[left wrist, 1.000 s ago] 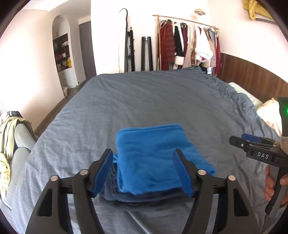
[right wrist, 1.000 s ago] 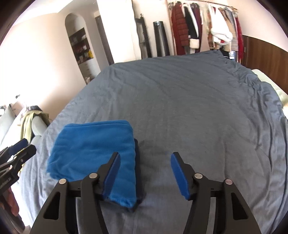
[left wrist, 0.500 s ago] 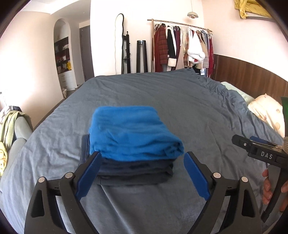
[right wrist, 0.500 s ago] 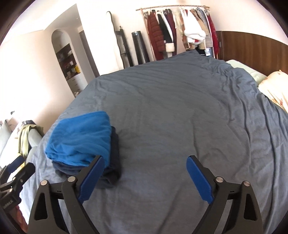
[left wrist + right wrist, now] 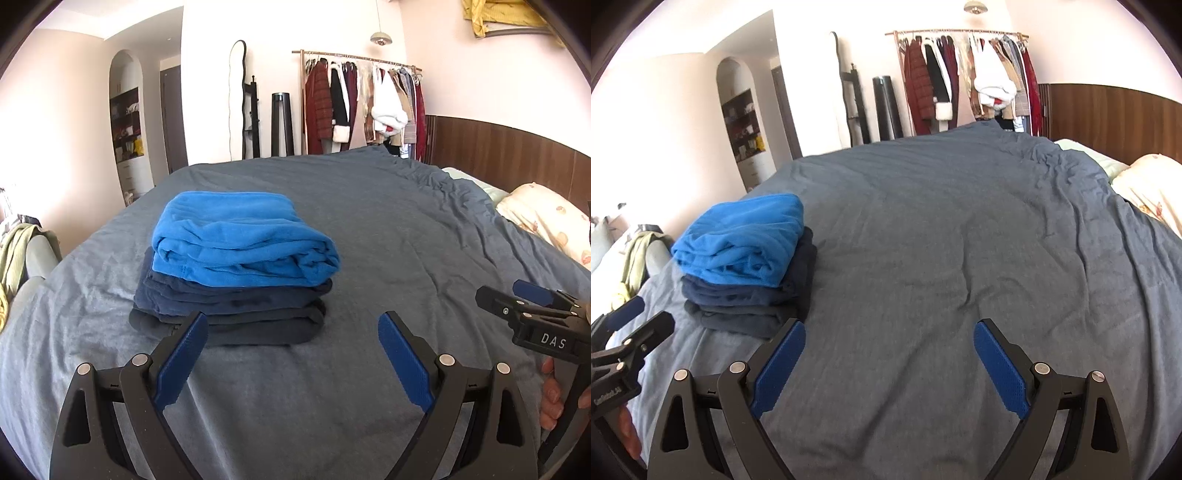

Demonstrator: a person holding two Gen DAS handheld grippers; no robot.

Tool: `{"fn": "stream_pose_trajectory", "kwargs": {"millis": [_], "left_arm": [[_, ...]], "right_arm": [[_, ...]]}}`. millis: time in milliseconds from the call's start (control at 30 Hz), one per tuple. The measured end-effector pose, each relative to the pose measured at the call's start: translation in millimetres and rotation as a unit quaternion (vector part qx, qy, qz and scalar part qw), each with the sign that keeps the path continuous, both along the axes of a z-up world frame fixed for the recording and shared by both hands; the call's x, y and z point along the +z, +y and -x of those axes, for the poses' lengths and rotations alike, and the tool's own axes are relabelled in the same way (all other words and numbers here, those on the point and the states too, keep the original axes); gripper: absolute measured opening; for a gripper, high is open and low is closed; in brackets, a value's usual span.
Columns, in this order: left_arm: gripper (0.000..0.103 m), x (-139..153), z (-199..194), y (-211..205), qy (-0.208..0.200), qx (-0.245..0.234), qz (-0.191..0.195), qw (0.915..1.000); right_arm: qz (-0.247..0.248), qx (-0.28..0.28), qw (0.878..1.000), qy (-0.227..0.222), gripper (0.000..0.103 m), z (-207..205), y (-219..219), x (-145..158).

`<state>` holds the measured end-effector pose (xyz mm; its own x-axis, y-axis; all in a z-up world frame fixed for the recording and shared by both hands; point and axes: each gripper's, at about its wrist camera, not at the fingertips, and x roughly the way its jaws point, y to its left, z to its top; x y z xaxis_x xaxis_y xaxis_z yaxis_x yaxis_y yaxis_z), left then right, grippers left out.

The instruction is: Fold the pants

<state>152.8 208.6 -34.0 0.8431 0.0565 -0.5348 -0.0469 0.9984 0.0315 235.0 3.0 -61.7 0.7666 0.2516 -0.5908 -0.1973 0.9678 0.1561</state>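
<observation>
Partly hidden dark pants [image 5: 229,314], left tongs [image 5: 291,354] empty

Bedroom interior. A bed with a grey-blue cover [image 5: 369,221] fills the foreground; a cream patterned pillow [image 5: 546,218] lies at its right, against dark wood wall panelling [image 5: 498,147]. At the far wall stand a clothes rail [image 5: 362,99] hung with coats and garments, a wavy-framed mirror [image 5: 236,103] and a dark cylindrical stand [image 5: 282,123]. An arched niche with shelves [image 5: 127,118] opens at left, beside a dark door [image 5: 173,118]. Walls are pale pink-white [image 5: 480,81]; a pendant lamp [image 5: 380,36] hangs above. Bright daylight.
</observation>
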Motion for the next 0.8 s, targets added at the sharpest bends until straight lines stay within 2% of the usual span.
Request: {"fn": "stream_pose_trajectory", "kwargs": {"millis": [333,467,800], "left_arm": [[0.095,13.6,41.7,-16.1,-0.007,-0.004,-0.016,0.9998],[0.096,16.8,59.4,-18.1,-0.011,0.003,-0.005,0.9999],[0.098,22.6,95.7,-32.3,-0.012,0.007,-0.009,0.9999]], "right_arm": [[0.004,-0.001,1.000,-0.031,0.093,50.8,-15.8,12.3],[0.004,0.008,0.999,-0.033,0.093,68.4,-18.4,19.1],[0.009,-0.006,0.998,-0.057,0.093,113.7,-36.0,34.6]]}}
